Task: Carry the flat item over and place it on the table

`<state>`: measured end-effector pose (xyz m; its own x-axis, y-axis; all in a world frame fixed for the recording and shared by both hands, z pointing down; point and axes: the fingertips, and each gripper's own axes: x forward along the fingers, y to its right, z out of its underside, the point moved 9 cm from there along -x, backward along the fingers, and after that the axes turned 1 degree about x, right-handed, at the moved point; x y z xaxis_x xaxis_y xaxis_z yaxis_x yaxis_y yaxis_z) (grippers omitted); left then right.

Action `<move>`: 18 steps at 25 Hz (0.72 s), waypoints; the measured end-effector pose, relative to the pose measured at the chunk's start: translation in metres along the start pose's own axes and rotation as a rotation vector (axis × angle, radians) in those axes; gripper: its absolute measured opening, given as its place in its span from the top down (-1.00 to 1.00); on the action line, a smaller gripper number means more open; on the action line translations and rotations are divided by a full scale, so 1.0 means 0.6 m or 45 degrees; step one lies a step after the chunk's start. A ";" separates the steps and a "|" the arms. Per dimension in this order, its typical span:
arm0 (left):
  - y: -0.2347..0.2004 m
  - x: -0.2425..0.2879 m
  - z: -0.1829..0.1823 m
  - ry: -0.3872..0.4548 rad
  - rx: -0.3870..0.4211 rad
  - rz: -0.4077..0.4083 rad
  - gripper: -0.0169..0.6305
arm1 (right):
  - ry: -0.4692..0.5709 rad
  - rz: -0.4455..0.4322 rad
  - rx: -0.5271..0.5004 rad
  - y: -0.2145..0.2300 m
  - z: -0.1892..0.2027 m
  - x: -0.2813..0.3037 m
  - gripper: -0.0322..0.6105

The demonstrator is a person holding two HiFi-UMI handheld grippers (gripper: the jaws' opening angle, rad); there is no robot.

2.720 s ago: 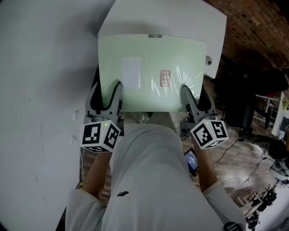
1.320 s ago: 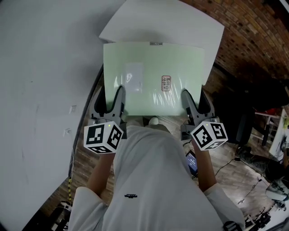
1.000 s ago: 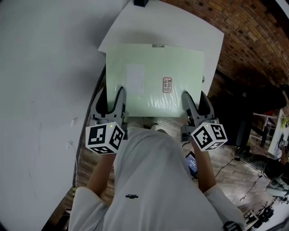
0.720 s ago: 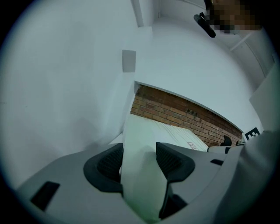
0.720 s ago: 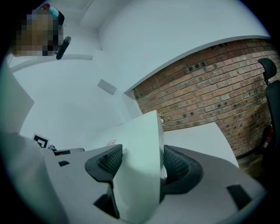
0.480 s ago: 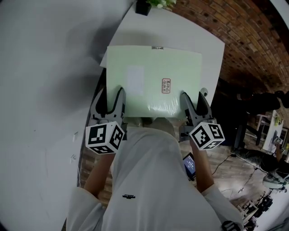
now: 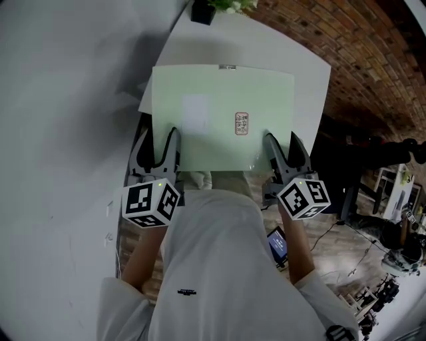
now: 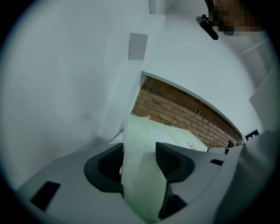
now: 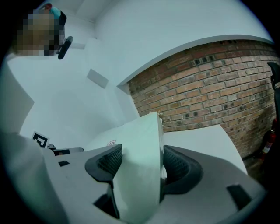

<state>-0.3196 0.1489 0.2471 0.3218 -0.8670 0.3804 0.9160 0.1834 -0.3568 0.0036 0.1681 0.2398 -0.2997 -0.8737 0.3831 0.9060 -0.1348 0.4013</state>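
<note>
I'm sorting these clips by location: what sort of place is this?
Probably an indoor studio or lab-style workspace rather than a home. It has an exposed brick wall, a plain white table, and cables trailing over a wooden floor beside scattered equipment.

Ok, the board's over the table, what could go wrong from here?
1. The left hand-held gripper, jaws closing on the green board, and the right hand-held gripper pinch only its near edge; it may sag or slip while lowering.
2. The potted plant stands beyond its far edge on the white table; pushing forward could knock it.
</note>
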 end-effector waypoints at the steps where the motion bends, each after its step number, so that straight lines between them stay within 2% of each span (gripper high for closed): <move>1: 0.004 0.020 -0.006 -0.005 0.005 -0.001 0.20 | -0.002 0.003 0.007 0.012 -0.008 0.015 -0.03; 9: 0.055 0.180 -0.026 -0.060 0.033 0.004 0.21 | -0.017 0.030 0.054 0.126 -0.064 0.107 -0.03; 18: 0.132 0.348 -0.006 -0.119 0.058 0.005 0.21 | -0.039 0.053 0.108 0.282 -0.099 0.187 -0.03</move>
<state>-0.1807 -0.0194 0.2956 0.3447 -0.8197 0.4575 0.9239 0.2098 -0.3201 0.1408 0.0195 0.3014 -0.2721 -0.8630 0.4257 0.8899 -0.0573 0.4526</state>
